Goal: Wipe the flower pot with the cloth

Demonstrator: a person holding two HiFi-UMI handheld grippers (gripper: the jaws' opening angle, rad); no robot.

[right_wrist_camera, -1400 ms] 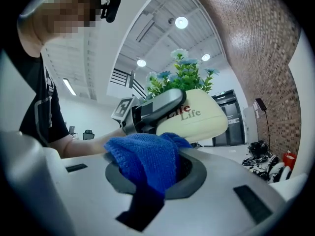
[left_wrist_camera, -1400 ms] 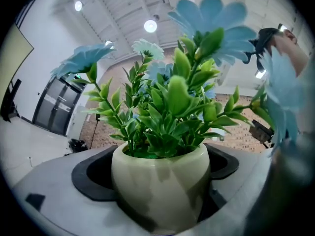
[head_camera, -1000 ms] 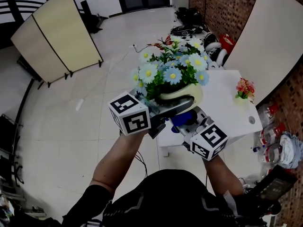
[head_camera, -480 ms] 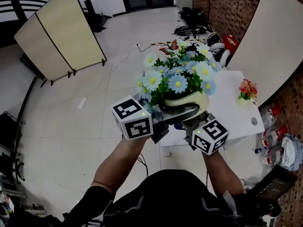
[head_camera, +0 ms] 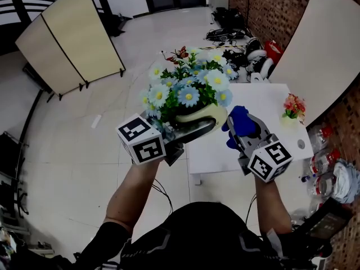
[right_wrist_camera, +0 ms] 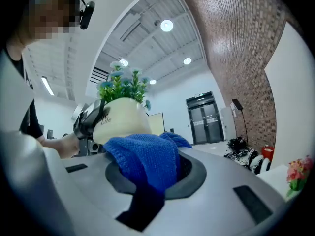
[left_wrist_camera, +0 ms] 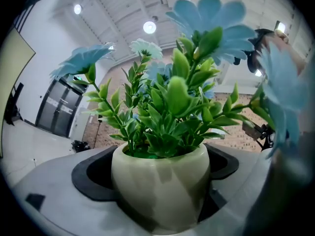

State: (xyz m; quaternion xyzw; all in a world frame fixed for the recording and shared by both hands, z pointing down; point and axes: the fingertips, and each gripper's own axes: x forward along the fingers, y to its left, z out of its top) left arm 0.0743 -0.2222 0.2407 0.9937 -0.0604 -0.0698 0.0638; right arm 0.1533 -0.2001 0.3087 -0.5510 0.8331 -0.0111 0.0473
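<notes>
A cream flower pot (head_camera: 201, 117) of blue and white daisies and green leaves is held up in the air, tilted. My left gripper (head_camera: 188, 133) is shut on the flower pot (left_wrist_camera: 160, 183), its dark jaws pressed on both sides. My right gripper (head_camera: 241, 127) is shut on a blue knitted cloth (head_camera: 237, 121), a little to the right of the pot and apart from it. In the right gripper view the cloth (right_wrist_camera: 145, 159) bunches between the jaws, and the pot (right_wrist_camera: 122, 119) shows behind it at the left.
A white table (head_camera: 264, 117) stands below, with a small pot of red flowers (head_camera: 291, 106) at its right side. Folding screens (head_camera: 67, 35) stand at the far left. Bags and cables lie on the floor by the brick wall (head_camera: 264, 10).
The right gripper has pulled the blue cloth out from under the pot and away to the right. The left gripper has carried the pot slightly left.
</notes>
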